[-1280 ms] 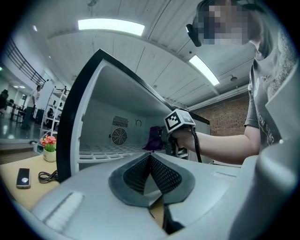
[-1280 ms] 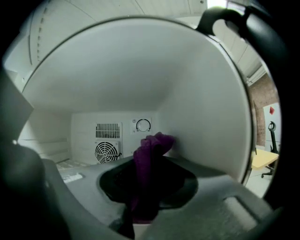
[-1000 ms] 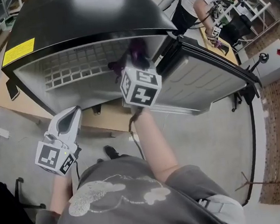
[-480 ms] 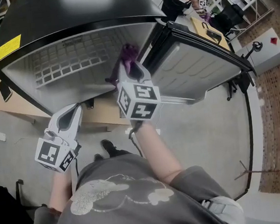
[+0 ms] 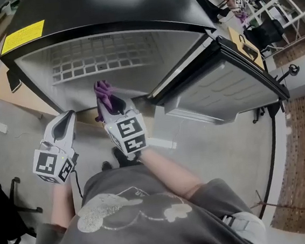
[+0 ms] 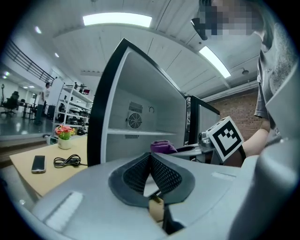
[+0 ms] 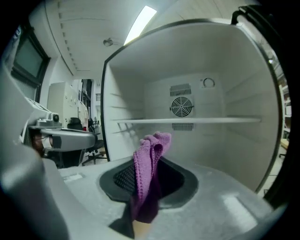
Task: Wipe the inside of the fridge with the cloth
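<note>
Straight ahead at twelve o'clock stands the black-cased, pale-lined fridge (image 5: 103, 10), its door (image 5: 219, 84) swung wide toward three o'clock, so the cavity looks free for sweeping. The right tool (image 5: 111, 104) is clamped on the purple knitted cloth (image 5: 103, 90) at the front lip, below the wire shelf (image 5: 102, 56). At nine o'clock the left tool (image 5: 61, 128) hangs outside, closed on nothing.

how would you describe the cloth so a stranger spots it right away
Find the black fridge standing open, white inside. Just in front of its opening, the right claw is shut on the cloth. It is the only purple thing there, a bunched rag sticking out past the claw's tips; the left claw holds nothing.
</note>
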